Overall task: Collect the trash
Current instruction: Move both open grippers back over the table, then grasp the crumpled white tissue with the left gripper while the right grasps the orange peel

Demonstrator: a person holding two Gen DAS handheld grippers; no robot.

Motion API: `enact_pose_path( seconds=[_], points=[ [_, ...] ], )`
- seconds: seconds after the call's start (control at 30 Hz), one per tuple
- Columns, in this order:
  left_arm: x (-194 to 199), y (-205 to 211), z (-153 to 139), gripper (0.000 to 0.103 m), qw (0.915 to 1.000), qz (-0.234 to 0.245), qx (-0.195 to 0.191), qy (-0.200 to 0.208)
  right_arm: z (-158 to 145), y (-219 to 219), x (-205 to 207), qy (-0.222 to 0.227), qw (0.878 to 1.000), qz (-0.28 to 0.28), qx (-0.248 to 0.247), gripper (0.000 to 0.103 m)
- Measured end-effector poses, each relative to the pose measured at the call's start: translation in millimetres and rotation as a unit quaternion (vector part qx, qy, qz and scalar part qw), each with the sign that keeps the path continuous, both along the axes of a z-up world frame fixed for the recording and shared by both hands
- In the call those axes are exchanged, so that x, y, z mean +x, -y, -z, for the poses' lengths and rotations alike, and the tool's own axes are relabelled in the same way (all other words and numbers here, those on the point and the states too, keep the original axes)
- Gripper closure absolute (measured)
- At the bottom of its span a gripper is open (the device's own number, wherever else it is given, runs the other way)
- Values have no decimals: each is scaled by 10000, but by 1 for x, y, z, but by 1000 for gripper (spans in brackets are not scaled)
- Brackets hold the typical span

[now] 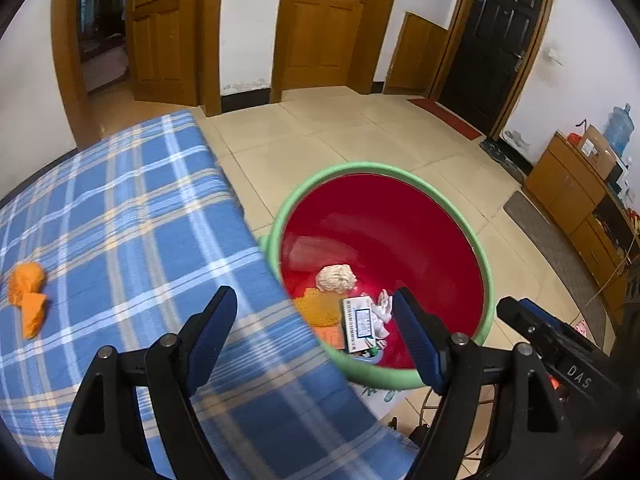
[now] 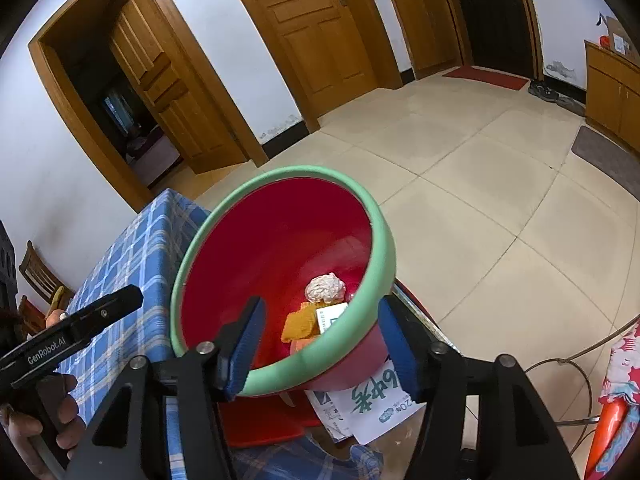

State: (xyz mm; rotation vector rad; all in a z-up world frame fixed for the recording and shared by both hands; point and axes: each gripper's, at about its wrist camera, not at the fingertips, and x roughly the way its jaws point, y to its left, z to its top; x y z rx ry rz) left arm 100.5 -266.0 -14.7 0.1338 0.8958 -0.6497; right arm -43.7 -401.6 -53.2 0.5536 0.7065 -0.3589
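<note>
A red bin with a green rim (image 1: 486,264) (image 2: 384,256) stands beside a table under a blue plaid cloth (image 1: 132,208) (image 2: 136,264). In the bin lie a crumpled white paper ball (image 1: 336,278) (image 2: 325,288), an orange scrap (image 1: 320,308) (image 2: 300,326), a white printed box (image 1: 360,324) (image 2: 331,316) and a white tissue (image 1: 384,308). Orange crumpled trash (image 1: 26,296) lies on the cloth at the far left. My left gripper (image 1: 314,292) hangs open and empty over the table edge and the bin. My right gripper (image 2: 320,304) is open above the bin's near rim, its pads holding nothing.
Printed paper (image 2: 372,400) and a red stool seat (image 2: 260,424) lie under the bin. Tiled floor (image 2: 480,184) stretches to wooden doors (image 1: 320,20) and a dark door (image 1: 492,44). A wooden cabinet (image 1: 572,192) with a water jug (image 1: 619,128) lines the right wall. A hand (image 2: 60,420) holds the left gripper.
</note>
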Motion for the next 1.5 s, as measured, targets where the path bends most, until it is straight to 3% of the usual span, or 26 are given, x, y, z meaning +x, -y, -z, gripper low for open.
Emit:
enact_pose_path(
  seconds=[0.4, 0.73, 1.2, 1.5],
  points=[
    [3, -73, -14, 24, 9976, -666, -43, 157, -20, -37, 10, 128, 9993, -315, -149, 22],
    [18, -145, -23, 24, 9908, -1319, -19, 311, -35, -83, 34, 176, 9968, -740, -243, 17],
    [68, -255, -16, 24, 9684, -2461, 160, 368, -50, -158, 91, 190, 9892, -1408, -348, 12],
    [113, -298, 5, 24, 9530, -3018, 213, 158, -49, -189, 124, 125, 9849, -1687, -376, 12]
  ],
)
